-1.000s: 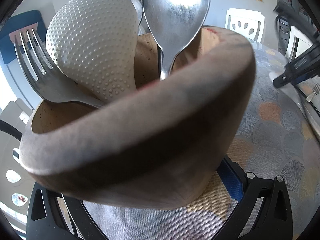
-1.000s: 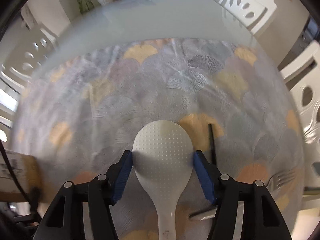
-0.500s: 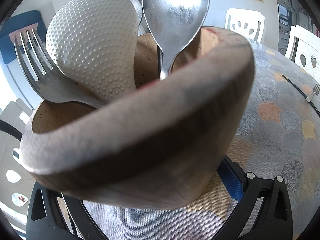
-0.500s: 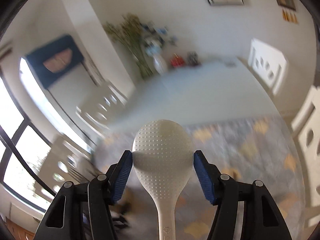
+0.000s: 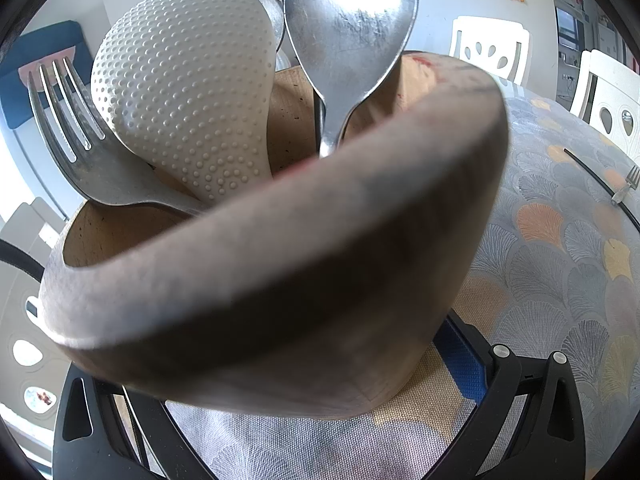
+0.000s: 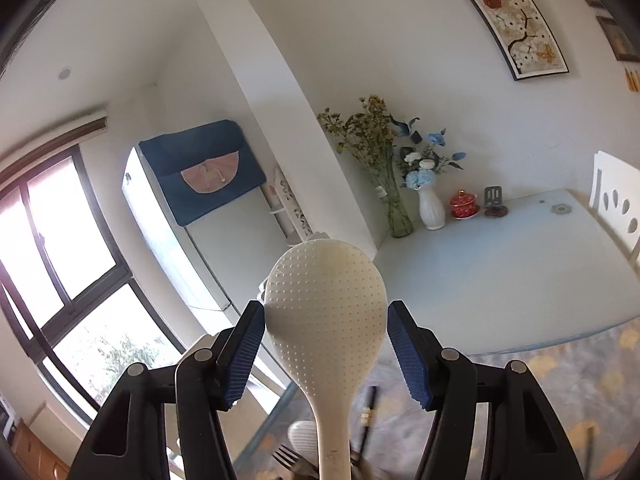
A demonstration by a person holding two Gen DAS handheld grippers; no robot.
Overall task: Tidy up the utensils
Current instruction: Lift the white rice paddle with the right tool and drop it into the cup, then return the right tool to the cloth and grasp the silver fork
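Rice paddle (image 6: 326,320) sits pinched between the right gripper (image 6: 326,344) pads; left gripper (image 5: 280,392) clamps the wooden holder (image 5: 280,280).

A fridge (image 6: 224,236) with a dark blue cover (image 6: 200,168) draped over its top stands by the window (image 6: 60,264) on the left. On the far pale table (image 6: 500,280) sit a white vase (image 6: 431,210), a glass vase (image 6: 400,216), and a red jar (image 6: 463,203). A framed picture (image 6: 512,16) hangs on the wall, a white chair (image 6: 616,204) on the right
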